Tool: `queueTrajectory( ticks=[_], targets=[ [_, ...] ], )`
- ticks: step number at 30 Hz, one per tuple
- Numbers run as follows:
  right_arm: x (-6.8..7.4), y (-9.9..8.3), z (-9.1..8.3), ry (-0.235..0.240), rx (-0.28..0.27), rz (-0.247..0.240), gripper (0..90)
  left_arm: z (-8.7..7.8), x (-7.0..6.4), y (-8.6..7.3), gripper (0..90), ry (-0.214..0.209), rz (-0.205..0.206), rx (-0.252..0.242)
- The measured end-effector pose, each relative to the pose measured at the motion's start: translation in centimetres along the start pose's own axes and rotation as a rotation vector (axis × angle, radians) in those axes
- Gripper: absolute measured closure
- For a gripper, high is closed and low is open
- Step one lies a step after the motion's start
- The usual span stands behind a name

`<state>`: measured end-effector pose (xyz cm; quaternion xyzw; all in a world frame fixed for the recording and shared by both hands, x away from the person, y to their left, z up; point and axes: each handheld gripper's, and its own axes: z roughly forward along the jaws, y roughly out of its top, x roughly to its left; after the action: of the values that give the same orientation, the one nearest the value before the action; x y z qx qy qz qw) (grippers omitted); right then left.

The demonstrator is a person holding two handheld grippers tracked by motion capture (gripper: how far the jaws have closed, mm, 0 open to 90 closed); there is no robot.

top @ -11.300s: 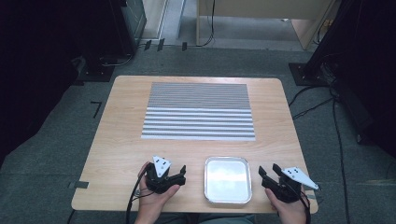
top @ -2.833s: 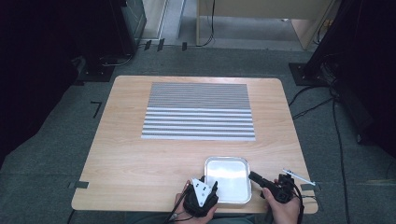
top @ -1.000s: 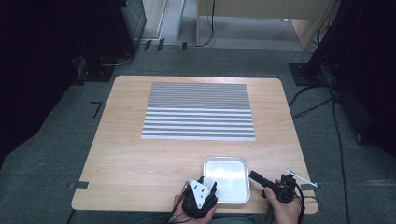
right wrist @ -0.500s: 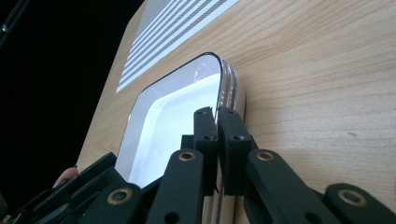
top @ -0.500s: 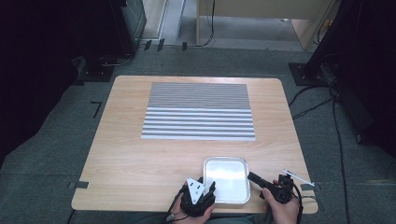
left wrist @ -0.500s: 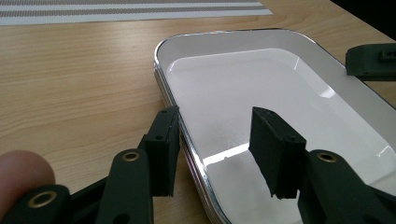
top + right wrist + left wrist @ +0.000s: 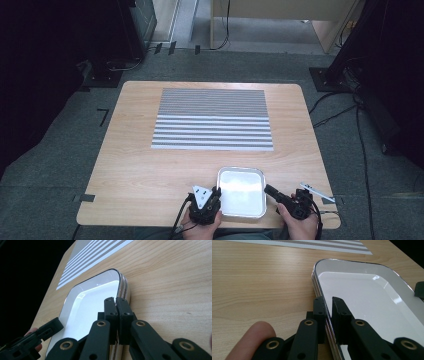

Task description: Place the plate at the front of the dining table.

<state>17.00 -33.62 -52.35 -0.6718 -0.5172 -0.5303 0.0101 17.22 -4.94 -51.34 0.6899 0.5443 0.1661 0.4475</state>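
Observation:
A shiny rectangular metal tray (image 7: 240, 170) lies near the table's front edge, with nothing in it. My left gripper (image 7: 214, 192) is at its left rim. In the left gripper view the two black jaws (image 7: 329, 300) straddle that rim of the tray (image 7: 367, 287) and pinch it. My right gripper (image 7: 267, 189) is at the right rim. In the right gripper view its jaws (image 7: 115, 299) are closed on the edge of the tray (image 7: 85, 302), one jaw inside and one outside. The rim's side looks layered.
A grey-and-white striped mat (image 7: 212, 120) covers the far middle of the wooden table (image 7: 135, 170). The left gripper (image 7: 50, 328) shows across the tray in the right gripper view. Cables run over the floor to the right.
Eleven seconds ago both grippers rested apart from the tray on either side. They have moved in to its rims. Over the last second they barely shifted and the tray stayed put.

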Motion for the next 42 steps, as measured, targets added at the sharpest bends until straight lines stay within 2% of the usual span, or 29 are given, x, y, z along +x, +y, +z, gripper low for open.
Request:
queueTrajectory(
  ticks=[3,8,15,18,25,26,28,29,31,33,36,40,42],
  targets=[
    [0.3,-0.2,-0.1,0.011,-0.004,0.007,89.8,-0.1,0.1,0.1,84.9,0.021,0.004,-0.012],
    [0.6,-0.3,-0.2,0.023,-0.009,0.003,89.9,-0.3,0.3,0.4,87.5,0.017,-0.017,-0.035],
    [0.7,-0.2,-0.3,0.038,-0.028,-0.001,90.0,-0.8,0.4,0.8,88.2,-0.023,-0.046,-0.074],
    [0.8,-0.1,-0.5,0.048,-0.045,0.000,90.0,-1.2,0.1,1.1,88.7,-0.029,-0.036,-0.093],
    [0.9,0.3,-0.2,0.047,-0.064,-0.009,90.0,-0.5,0.7,1.4,88.6,-0.045,-0.054,-0.061],
    [1.0,0.6,0.2,0.034,-0.069,-0.035,90.0,-0.3,0.9,1.4,88.1,-0.044,-0.064,-0.056],
    [1.0,0.7,0.4,0.031,-0.068,-0.039,90.0,-0.2,1.1,1.6,87.9,-0.043,-0.070,-0.055],
    [1.2,1.1,1.1,0.027,-0.065,-0.055,90.0,-0.1,1.4,1.8,87.4,-0.048,-0.080,-0.050],
    [1.2,1.2,1.3,0.023,-0.068,-0.063,89.9,0.0,1.5,1.9,87.2,-0.047,-0.080,-0.047],
    [1.3,1.6,2.0,0.005,-0.065,-0.095,89.7,0.4,1.7,2.0,85.9,-0.045,-0.077,-0.036],
    [1.1,1.7,2.2,-0.001,-0.057,-0.095,89.6,0.8,1.6,1.9,84.4,-0.047,-0.075,-0.023],
    [0.7,1.7,2.5,0.000,-0.042,-0.091,88.5,1.0,1.3,1.6,81.8,-0.029,-0.050,-0.021],
    [0.8,1.7,2.6,-0.010,-0.041,-0.109,87.4,1.0,1.3,1.6,81.8,-0.026,-0.046,-0.024]
  ],
)
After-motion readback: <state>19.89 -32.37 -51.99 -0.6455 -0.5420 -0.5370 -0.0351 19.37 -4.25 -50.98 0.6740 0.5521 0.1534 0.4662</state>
